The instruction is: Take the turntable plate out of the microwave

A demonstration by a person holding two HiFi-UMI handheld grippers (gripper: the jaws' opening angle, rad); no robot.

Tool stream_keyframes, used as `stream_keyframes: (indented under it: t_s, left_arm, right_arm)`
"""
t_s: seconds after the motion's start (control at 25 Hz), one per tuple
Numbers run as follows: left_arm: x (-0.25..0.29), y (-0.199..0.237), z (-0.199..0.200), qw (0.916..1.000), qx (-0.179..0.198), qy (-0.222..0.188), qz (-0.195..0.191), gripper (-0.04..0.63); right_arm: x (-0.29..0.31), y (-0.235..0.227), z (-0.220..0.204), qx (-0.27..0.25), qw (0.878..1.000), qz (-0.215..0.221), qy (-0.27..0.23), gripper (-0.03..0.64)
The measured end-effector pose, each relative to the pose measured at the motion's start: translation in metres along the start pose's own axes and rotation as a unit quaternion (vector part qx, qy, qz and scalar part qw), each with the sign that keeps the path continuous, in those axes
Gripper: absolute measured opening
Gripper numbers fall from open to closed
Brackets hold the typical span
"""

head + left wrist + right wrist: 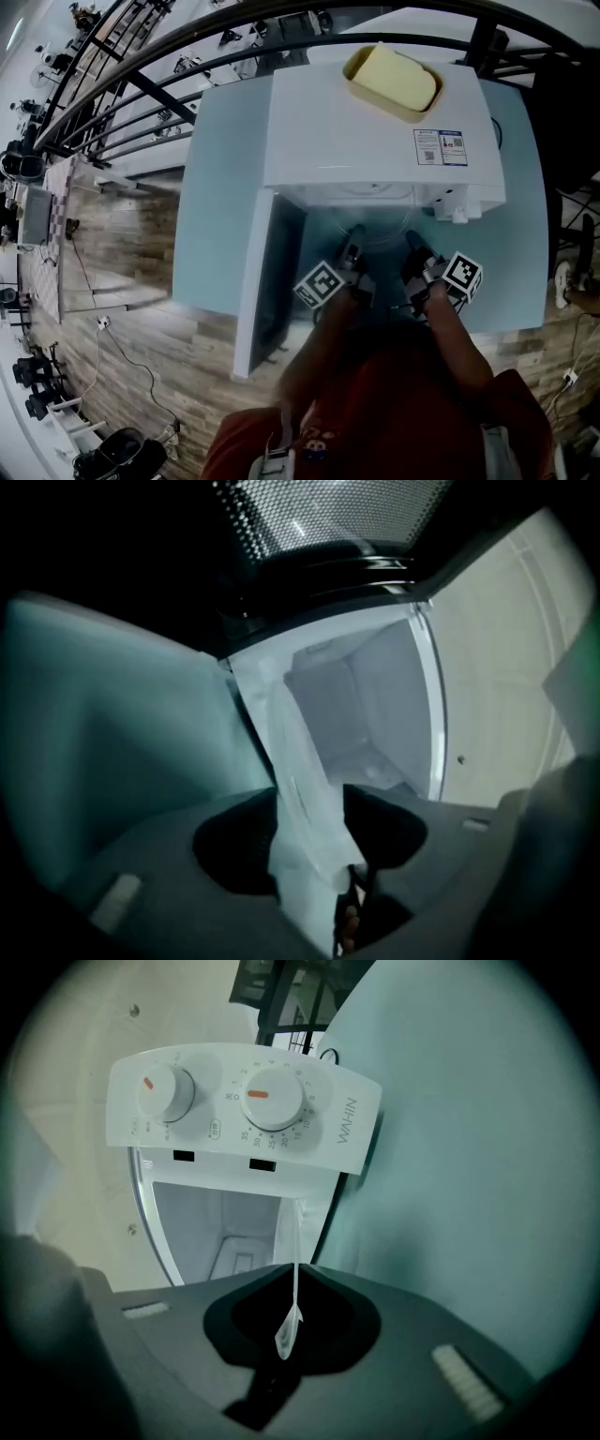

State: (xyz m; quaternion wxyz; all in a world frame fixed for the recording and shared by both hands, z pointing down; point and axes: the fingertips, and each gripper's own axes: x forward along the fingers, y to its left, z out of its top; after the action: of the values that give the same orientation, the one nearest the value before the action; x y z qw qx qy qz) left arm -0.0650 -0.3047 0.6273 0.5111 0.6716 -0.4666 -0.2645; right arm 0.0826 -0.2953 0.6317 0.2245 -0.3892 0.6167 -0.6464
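The step in hand looked like the withdrawal: the glass turntable plate [294,1279] hung at the mouth of the microwave [375,141], its rim pinched in the closed right gripper [414,246]. The left gripper [352,242] had its jaws wide apart around the plate without pressing on it. Next, the left probably needed to close before both drew back. The cavity looked empty. On top of the microwave, a yellow tray [351,73] held a pale block [398,77].

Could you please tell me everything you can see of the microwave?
The microwave is a white, boxy oven standing upright on the pale blue table. Its door hangs wide open to the left, showing a pale cavity. The panel has two white knobs with orange marks. A label and a yellow dish sit on top.
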Motion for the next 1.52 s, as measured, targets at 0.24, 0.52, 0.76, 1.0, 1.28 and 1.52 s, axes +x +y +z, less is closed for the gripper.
stream_keyframes:
  t_s: [0.24, 0.52, 0.76, 1.0, 1.28, 1.52]
  left_arm:
    - [0.019, 0.003, 0.004, 0.9977, -0.056, -0.008, -0.036, 0.219]
    - [0.033, 0.001, 0.002, 0.9921, -0.111, -0.018, -0.056, 0.201]
    - [0.045, 0.004, 0.008, 0.9897, -0.120, -0.029, -0.071, 0.182]
    - [0.052, 0.008, 0.007, 0.9873, -0.138, -0.039, -0.068, 0.127]
    - [0.056, 0.014, 0.012, 0.9866, -0.141, -0.048, -0.067, 0.071]
    - [0.053, 0.009, 0.015, 0.9868, -0.135, -0.052, -0.072, 0.045]
  right_arm:
    - [0.001, -0.002, -0.002, 0.005, 1.000, -0.001, 0.005, 0.011]
    - [0.001, -0.001, -0.003, 0.001, 1.000, -0.002, 0.009, 0.011]
    - [0.001, -0.003, -0.005, 0.002, 1.000, -0.004, 0.013, 0.011]
    - [0.000, -0.009, -0.008, 0.003, 1.000, -0.010, 0.019, 0.011]
    - [0.002, -0.012, -0.011, 0.004, 1.000, -0.009, 0.028, 0.011]
    - [0.002, -0.010, -0.013, 0.012, 0.999, -0.006, 0.041, 0.015]
